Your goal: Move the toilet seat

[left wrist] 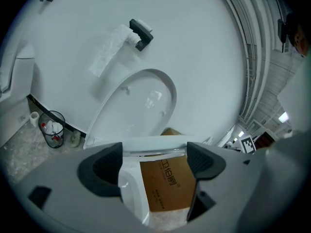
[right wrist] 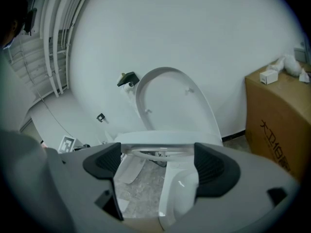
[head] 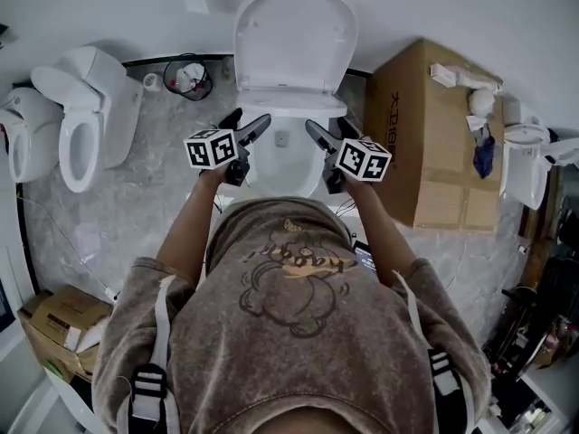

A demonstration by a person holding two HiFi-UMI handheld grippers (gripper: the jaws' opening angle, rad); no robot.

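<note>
Toilet seat (head: 291,104): judged rigid, smooth, fairly light plastic, hinged at the rear (slippery where glossy). Best hold is the front rim. Left gripper (left wrist: 154,157) and right gripper (right wrist: 158,157) both have jaws apart, clamping nothing.

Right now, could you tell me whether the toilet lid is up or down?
Up: the lid stands raised behind the bowl, its underside showing.

cardboard box (head: 434,134) beside toilet (head: 291,107), open floor (head: 154,183) opposite
</note>
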